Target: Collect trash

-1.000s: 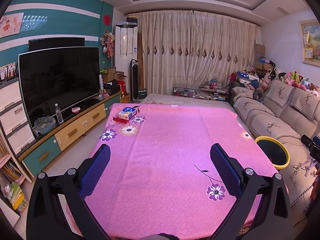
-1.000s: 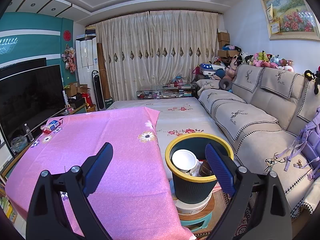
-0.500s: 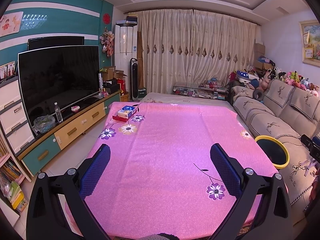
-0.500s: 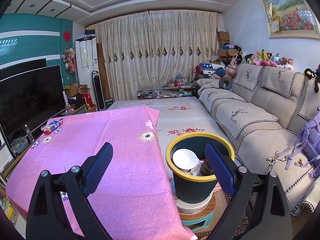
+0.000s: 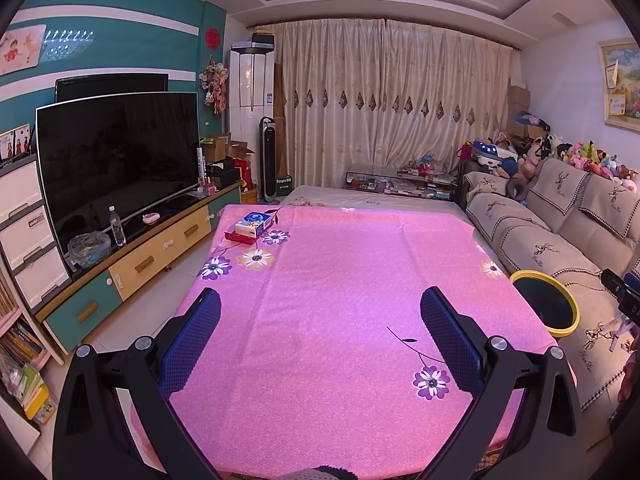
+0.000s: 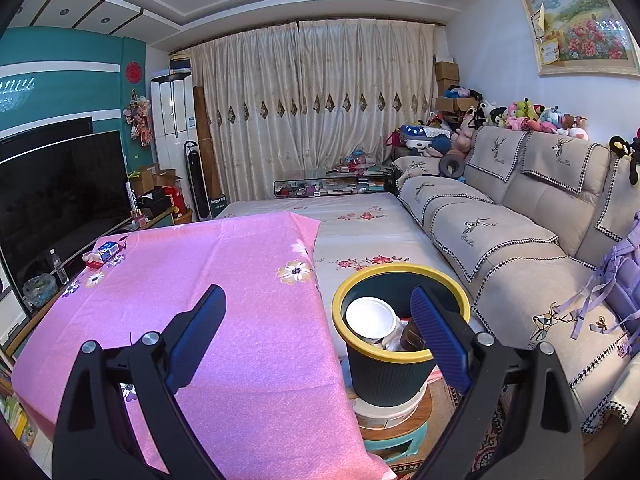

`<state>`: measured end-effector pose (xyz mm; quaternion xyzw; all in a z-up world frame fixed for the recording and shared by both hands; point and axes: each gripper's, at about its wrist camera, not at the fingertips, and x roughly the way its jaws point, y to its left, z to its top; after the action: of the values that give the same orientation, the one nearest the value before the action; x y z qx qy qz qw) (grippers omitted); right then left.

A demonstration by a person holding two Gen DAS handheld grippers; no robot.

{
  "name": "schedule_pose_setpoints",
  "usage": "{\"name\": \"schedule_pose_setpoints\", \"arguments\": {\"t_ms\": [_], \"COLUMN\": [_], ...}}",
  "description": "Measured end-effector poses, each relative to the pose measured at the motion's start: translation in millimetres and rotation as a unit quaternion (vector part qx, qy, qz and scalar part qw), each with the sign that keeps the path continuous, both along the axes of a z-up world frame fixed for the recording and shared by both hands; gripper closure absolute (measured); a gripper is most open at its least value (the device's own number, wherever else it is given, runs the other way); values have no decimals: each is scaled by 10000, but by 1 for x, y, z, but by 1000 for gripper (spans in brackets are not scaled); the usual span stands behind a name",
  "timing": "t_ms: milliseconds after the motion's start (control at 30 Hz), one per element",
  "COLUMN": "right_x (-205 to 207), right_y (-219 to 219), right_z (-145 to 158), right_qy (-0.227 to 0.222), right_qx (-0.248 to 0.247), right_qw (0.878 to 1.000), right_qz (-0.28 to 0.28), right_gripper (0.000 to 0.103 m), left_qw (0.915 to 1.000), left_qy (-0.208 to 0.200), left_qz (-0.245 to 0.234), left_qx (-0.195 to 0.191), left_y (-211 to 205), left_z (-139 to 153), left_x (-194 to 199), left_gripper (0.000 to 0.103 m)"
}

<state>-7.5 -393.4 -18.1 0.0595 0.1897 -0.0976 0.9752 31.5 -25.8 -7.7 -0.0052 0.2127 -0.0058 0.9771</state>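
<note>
Left wrist view first: at the far left a dark television [image 5: 116, 160] stands on a long low cabinet [image 5: 132, 264] with yellow and teal drawers, and a small water bottle [image 5: 117, 231] and a clear bag [image 5: 89, 245] sit on the cabinet top in front of the screen. Next comes the table under its pink flowered cloth [image 5: 340, 300], bare except at the far left corner, where a blue-and-white tissue pack [image 5: 253, 224] lies on a flat red box [image 5: 240, 237]. The left gripper [image 5: 320, 340] hangs over the near end of that cloth with its blue-padded fingers spread wide and nothing between them. Further right, just past the table's edge, the yellow-rimmed trash bin [image 5: 546, 305] peeks out beside the beige sofa [image 5: 560, 232], whose back is lined with soft toys [image 5: 592, 160]. From the right wrist view the same order holds: pink cloth on the left, then the right gripper [image 6: 316, 328], also released and empty, poised above the bin [image 6: 388, 372]. The bin is dark green with a yellow rim and stands on a white tub stacked on a low stool, tight between table and sofa. Inside it lie a white disc-shaped lid or cup [image 6: 370, 318] and some brownish scraps I cannot make out. At the far right a lilac bag with ribbons [image 6: 616, 280] rests on the sofa seat.
</note>
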Motion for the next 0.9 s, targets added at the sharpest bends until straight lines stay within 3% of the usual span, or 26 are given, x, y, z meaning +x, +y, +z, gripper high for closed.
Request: {"name": "schedule_pose_setpoints", "arguments": {"t_ms": [900], "right_x": [5], "right_y": [4], "right_z": [-4], "right_qy": [68], "right_qx": [15], "right_qw": [10000], "right_qz": [24], "right_gripper": [14], "left_qw": [9999], "left_qy": [94], "left_qz": [-39], "left_qx": [18], "left_y": [0], "left_z": [-8], "left_x": [5], "left_gripper": [5]}}
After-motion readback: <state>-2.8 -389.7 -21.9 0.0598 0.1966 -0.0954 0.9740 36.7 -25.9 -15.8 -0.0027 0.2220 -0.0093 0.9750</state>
